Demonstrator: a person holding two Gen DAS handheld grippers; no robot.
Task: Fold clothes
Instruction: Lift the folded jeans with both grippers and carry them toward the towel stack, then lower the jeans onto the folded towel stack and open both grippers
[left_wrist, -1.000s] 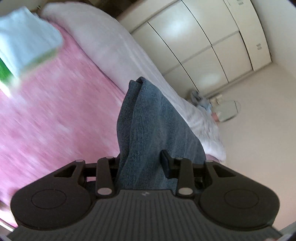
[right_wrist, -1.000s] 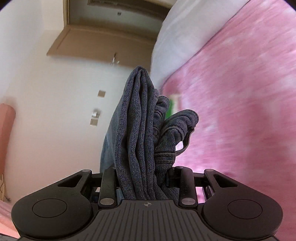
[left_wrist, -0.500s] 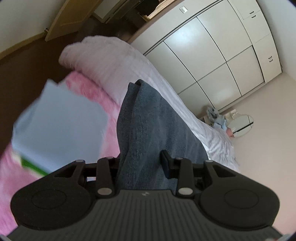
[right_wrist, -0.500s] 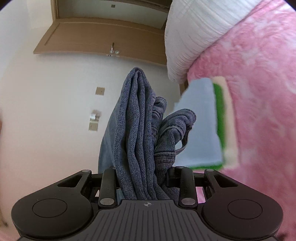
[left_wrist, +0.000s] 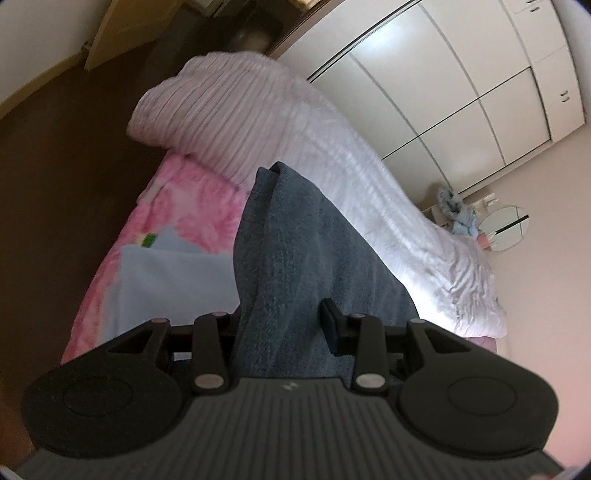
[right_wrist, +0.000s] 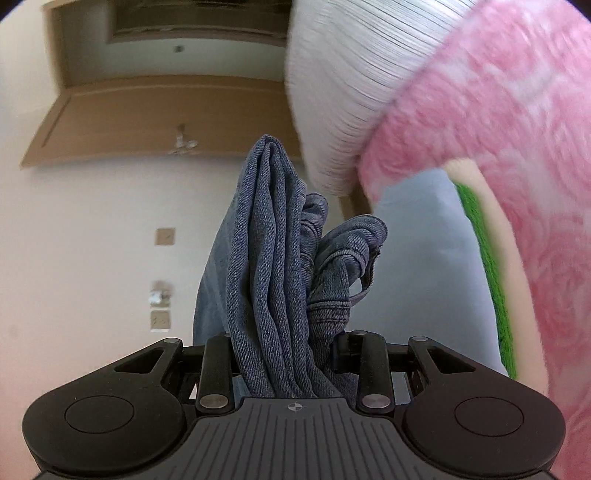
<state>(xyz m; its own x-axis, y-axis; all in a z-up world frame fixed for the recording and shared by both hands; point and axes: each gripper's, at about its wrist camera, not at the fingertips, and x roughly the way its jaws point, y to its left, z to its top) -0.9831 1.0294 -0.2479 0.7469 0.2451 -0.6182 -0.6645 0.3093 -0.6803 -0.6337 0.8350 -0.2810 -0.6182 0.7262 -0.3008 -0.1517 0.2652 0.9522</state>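
My left gripper (left_wrist: 280, 325) is shut on a thick fold of blue jeans (left_wrist: 295, 258) that rises between its jaws and hides the fingertips. My right gripper (right_wrist: 288, 350) is shut on another bunched part of the same jeans (right_wrist: 266, 258), with a hem or waistband edge (right_wrist: 351, 243) curling to the right. Both hold the denim lifted above a pink floral blanket (left_wrist: 199, 192) on the bed. A folded light blue garment (left_wrist: 166, 280) lies on the blanket below the left gripper and shows beside the right gripper (right_wrist: 424, 258).
A white ribbed quilt (left_wrist: 295, 129) lies along the bed beyond the blanket. A green and cream item (right_wrist: 487, 258) sits under the light blue garment. White wardrobe doors (left_wrist: 461, 74), dark floor (left_wrist: 55, 166) and a wooden door (right_wrist: 147, 118) surround the bed.
Both grippers have swung with the jeans toward the bed's end. The light blue garment has come closer, now just below and beside the jeans. The grips on the denim are unchanged.
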